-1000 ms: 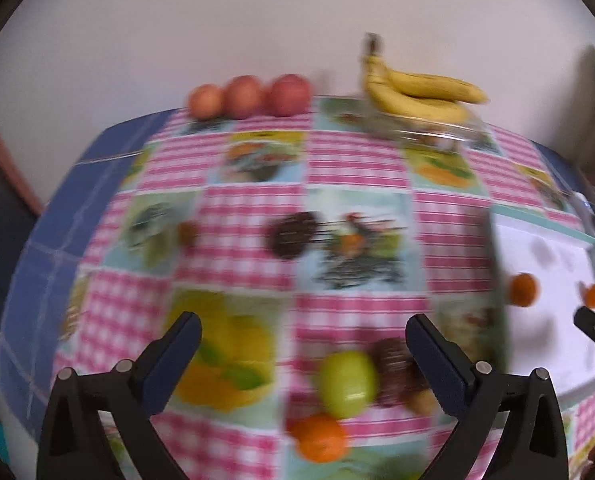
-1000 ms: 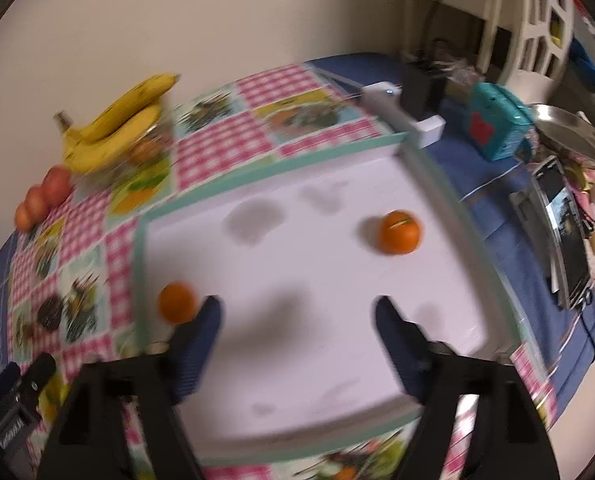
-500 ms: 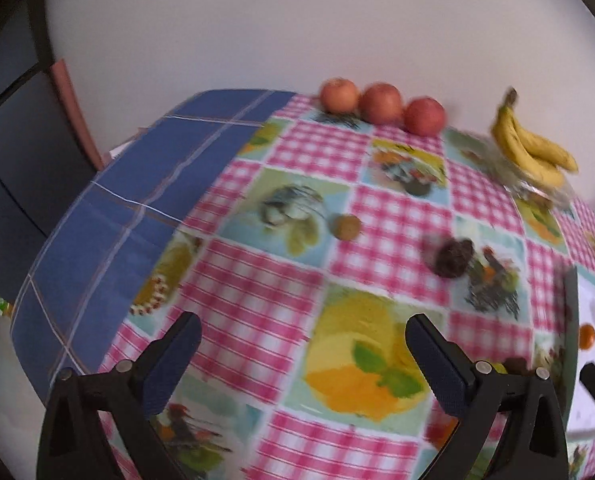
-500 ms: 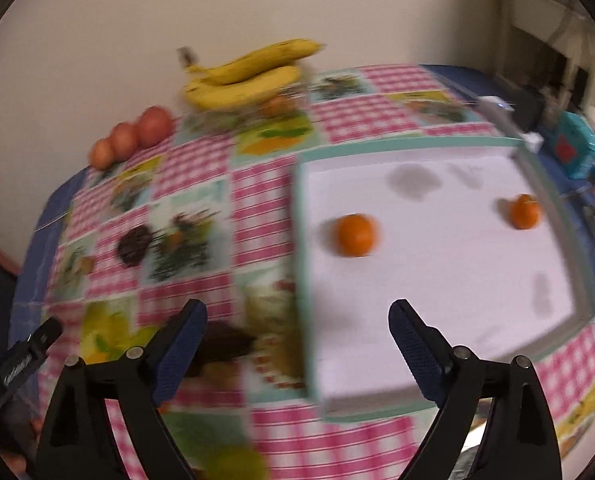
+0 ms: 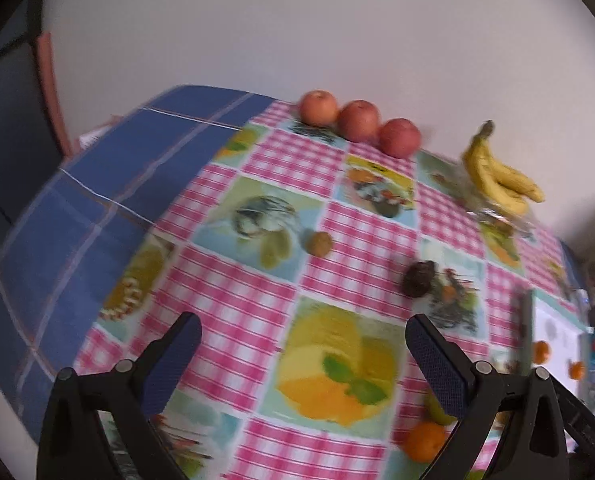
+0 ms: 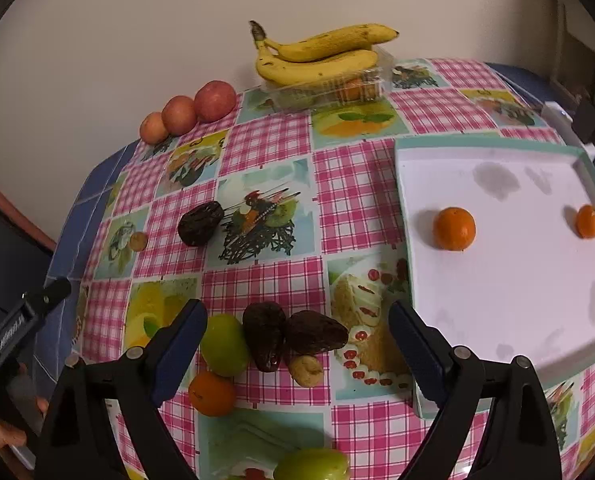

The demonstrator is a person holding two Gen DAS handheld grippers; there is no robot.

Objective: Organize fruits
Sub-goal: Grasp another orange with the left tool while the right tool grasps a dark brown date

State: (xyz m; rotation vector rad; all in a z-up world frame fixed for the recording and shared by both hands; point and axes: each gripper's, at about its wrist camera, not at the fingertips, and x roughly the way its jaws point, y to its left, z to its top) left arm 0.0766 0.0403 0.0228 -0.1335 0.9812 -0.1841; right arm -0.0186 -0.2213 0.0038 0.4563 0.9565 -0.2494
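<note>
Both tools hover over the desk with their fingers spread wide apart and nothing between them: the left tool (image 5: 303, 344) over a printed lemon square, the right tool (image 6: 297, 324) above a small heap of fruit near the front edge. In that heap a green fruit (image 6: 224, 345) touches two dark avocados (image 6: 293, 338); the left avocado's long axis runs front to back, the right one lies crosswise with its narrow end pointing toward the tray. A small tan lump (image 6: 306, 370) sits just in front of them, and an orange (image 6: 211, 393) lies just beside the green fruit. A second green fruit (image 6: 312, 464) lies at the front edge. Another dark avocado (image 6: 200, 223) lies apart toward the middle, tilted, with a small brown fruit (image 6: 138, 241) to its left.

Two oranges (image 6: 454, 228) rest well apart on the white tray (image 6: 497, 148) with the teal rim. At the back, three apples (image 6: 215, 101) line the pale wall (image 6: 137, 20), and bananas (image 6: 317, 56) lie crosswise atop a clear box (image 6: 329, 90), stems pointing left. The desk (image 6: 357, 184) wears a pink checked cloth with fruit pictures over blue fabric.
</note>
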